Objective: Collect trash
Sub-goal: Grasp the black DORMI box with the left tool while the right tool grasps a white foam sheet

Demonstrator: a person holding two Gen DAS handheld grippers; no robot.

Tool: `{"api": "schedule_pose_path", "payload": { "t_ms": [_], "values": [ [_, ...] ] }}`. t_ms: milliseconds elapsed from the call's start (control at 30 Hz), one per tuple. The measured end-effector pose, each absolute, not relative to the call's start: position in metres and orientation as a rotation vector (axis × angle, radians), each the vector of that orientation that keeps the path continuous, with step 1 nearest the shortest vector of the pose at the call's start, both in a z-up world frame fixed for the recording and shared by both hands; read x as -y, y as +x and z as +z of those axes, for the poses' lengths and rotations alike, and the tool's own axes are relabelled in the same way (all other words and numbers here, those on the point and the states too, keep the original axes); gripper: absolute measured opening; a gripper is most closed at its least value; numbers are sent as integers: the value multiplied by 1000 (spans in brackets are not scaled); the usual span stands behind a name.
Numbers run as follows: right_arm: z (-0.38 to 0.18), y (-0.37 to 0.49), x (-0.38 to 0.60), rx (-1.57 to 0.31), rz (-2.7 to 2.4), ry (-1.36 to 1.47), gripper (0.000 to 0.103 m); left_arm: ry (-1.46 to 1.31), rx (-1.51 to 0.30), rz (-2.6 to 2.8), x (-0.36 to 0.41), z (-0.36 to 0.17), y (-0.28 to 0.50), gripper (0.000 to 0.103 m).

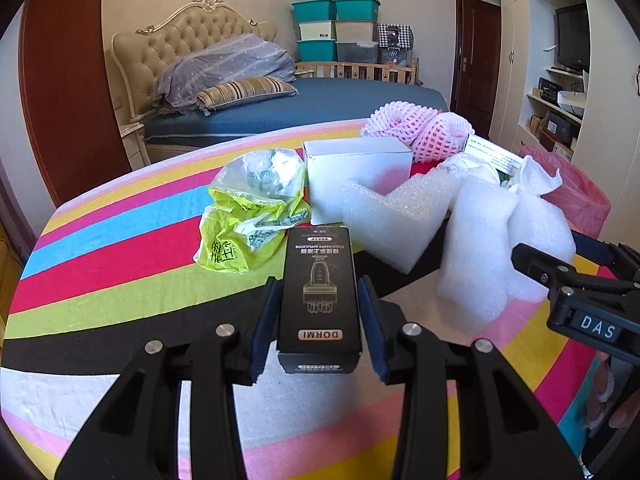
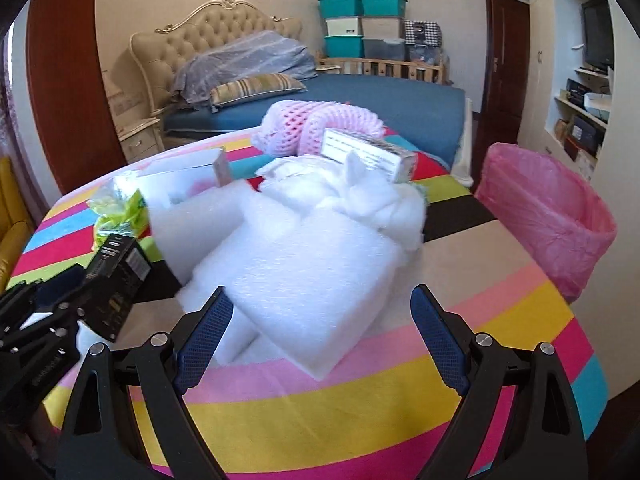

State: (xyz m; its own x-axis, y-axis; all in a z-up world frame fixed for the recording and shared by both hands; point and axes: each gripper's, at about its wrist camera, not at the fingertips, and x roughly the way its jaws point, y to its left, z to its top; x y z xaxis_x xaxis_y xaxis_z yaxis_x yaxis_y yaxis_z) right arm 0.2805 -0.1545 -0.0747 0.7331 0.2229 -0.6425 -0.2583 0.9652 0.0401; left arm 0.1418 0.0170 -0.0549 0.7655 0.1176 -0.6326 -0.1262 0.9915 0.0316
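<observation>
- The left gripper point(image 1: 319, 312) clamps a black box point(image 1: 318, 292) above the striped tablecloth point(image 1: 120, 264).
- The right gripper point(image 2: 322, 332) is spread wide at the white foam sheets point(image 2: 312, 264), near the table's front edge.
- A pink-lined bin point(image 2: 548, 216) stands just past the right edge.

We read "DORMI" on the black box point(image 1: 319, 300) at centre frame, "DAS" on the right gripper point(image 1: 576, 280) at right.
</observation>
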Motion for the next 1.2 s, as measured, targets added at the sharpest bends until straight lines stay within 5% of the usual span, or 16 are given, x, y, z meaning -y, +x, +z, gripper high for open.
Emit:
{"api": "schedule_pose_path", "payload": {
  "t_ms": [733, 867, 1200],
  "values": [
    [-83, 273, 187, -769, 344, 108, 80, -29, -696, 132, -20, -58, 140, 39],
    [-78, 272, 180, -737, 345, 81, 52, -31, -691, 125, -21, -58, 140, 38],
    [-69, 252, 186, -682, 340, -80, 51, -41, -686, 115, -21, -58, 140, 38]
  ]
}}
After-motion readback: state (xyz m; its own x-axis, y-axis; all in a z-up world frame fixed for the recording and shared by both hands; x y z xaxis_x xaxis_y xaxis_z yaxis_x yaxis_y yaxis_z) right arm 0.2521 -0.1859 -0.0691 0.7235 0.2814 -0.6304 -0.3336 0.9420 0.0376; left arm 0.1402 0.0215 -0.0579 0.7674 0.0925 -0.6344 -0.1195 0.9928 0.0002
